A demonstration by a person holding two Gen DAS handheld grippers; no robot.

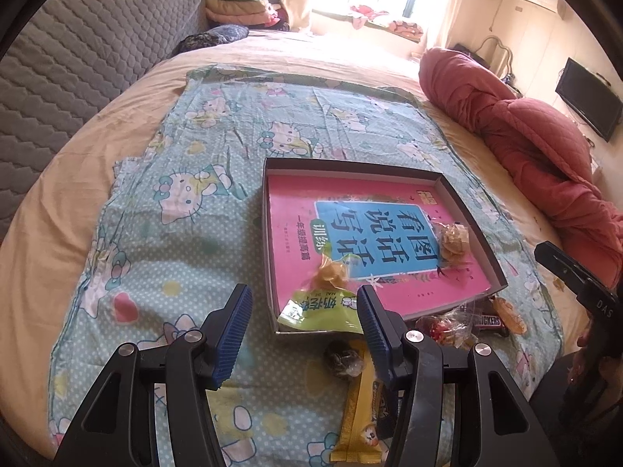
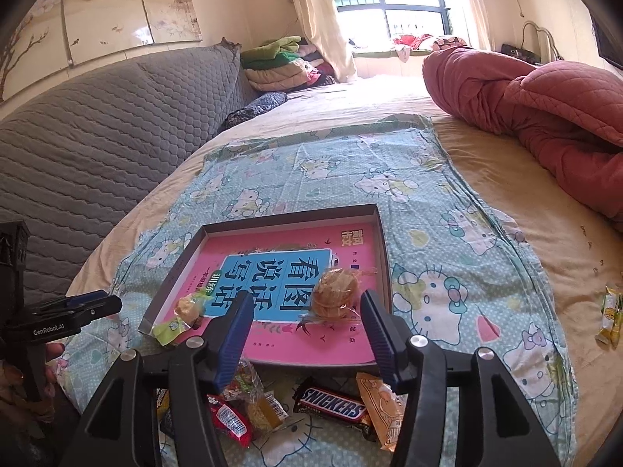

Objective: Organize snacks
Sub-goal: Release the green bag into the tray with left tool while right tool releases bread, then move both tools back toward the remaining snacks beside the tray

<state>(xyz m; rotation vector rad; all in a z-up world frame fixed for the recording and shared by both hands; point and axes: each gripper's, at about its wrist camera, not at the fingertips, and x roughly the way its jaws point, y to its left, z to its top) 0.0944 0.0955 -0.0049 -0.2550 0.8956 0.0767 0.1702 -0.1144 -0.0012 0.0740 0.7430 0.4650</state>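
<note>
Both hand-held grippers hover with jaws spread wide and nothing between them: the left gripper [image 1: 303, 334] over the near left corner of a shallow box, the right gripper [image 2: 307, 334] over its near edge.

Beneath them lies a bed [image 1: 58, 202] covered by a blue cartoon-cat cloth [image 1: 155, 233]; a red quilt [image 2: 545, 116] is bunched far to the right, and bare cloth stretches ahead and left of the box.

Just ahead of both grippers, the shallow box [image 1: 268, 233] holds a pink book [image 1: 296, 214] with a blue panel of Chinese characters. On the book sit a clear bag of round biscuits [image 2: 335, 295] ahead of the right gripper, a small wrapped tan sweet [image 1: 331, 274], and a green packet [image 1: 319, 309] draped over the box's near left corner.

Outside the box, below the grippers, loose snacks lie on the cloth: a Snickers bar [image 2: 335, 404], an orange packet [image 2: 383, 404], a red wrapper [image 2: 231, 420], a yellow stick packet [image 1: 362, 416] and a dark round sweet [image 1: 342, 358]. Two small packets [image 2: 609, 315] lie far right on bare sheet.
</note>
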